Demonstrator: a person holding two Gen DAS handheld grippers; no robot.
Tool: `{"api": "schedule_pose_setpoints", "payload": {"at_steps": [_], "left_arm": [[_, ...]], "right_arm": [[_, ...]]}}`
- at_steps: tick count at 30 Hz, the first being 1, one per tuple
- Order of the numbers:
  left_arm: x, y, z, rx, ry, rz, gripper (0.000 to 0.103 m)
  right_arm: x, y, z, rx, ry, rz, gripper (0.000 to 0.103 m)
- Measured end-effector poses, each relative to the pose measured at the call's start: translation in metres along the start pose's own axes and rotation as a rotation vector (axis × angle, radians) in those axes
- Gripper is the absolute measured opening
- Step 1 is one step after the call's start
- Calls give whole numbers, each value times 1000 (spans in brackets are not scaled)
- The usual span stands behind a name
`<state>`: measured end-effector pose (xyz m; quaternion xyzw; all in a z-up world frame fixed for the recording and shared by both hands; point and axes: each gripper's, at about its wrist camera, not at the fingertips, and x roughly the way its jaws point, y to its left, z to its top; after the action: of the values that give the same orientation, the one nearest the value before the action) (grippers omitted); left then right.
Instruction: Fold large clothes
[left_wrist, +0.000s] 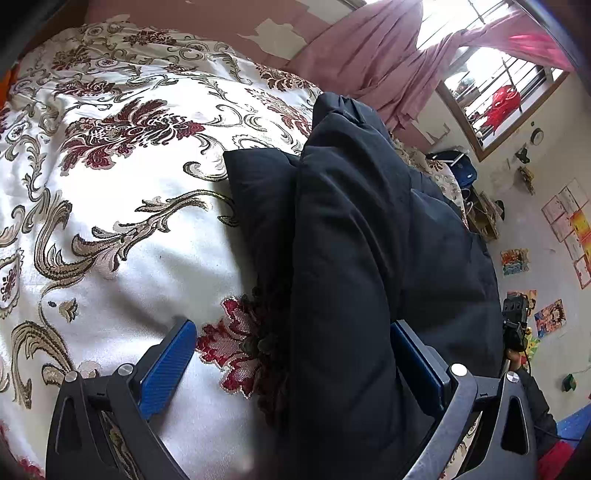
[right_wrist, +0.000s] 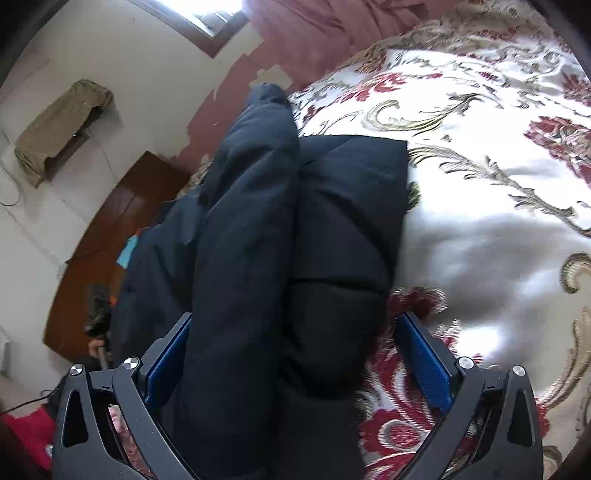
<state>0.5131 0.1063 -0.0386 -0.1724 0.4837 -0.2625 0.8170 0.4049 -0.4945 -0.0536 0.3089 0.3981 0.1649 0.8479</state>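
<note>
A dark navy padded jacket (left_wrist: 351, 229) lies bunched and partly folded on a bed with a white, red and gold floral cover (left_wrist: 110, 166). My left gripper (left_wrist: 295, 354) is open, its blue pads (left_wrist: 170, 365) wide apart, with a thick fold of the jacket lying between them. In the right wrist view the jacket (right_wrist: 280, 240) runs up the middle, over the same cover (right_wrist: 480, 240). My right gripper (right_wrist: 295, 354) is open too, its blue pads (right_wrist: 424, 362) either side of the jacket's near end.
Pink curtains (left_wrist: 369, 55) and a barred window (left_wrist: 498, 103) stand behind the bed. Pictures hang on the wall (left_wrist: 569, 218) at right. A brown wooden headboard (right_wrist: 110, 229) and a cloth-covered shelf (right_wrist: 59, 122) are at the left. The other gripper (left_wrist: 515, 325) shows beyond the jacket.
</note>
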Motion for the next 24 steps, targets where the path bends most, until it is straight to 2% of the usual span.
{"api": "schedule_pose_setpoints", "payload": {"at_steps": [4, 6, 10, 16, 18, 21, 24], "left_arm": [[2, -4, 1, 13, 6, 22, 103], [5, -5, 2, 20, 19, 23, 103], [10, -2, 3, 21, 40, 14, 103], [12, -13, 6, 41, 83, 54, 103], [9, -18, 4, 67, 82, 47, 103], [5, -21, 0, 126, 97, -1, 103], [8, -16, 1, 137, 113, -31, 103]], "right_arm": [[13, 16, 4, -12, 57, -13, 102], [20, 19, 4, -21, 87, -48, 102], [24, 17, 0, 11, 77, -40, 102], [29, 27, -8, 14, 87, -96, 102], [31, 31, -10, 12, 86, -99, 102], [33, 34, -10, 10, 83, -82, 102], [28, 22, -11, 12, 89, -67, 102]]}}
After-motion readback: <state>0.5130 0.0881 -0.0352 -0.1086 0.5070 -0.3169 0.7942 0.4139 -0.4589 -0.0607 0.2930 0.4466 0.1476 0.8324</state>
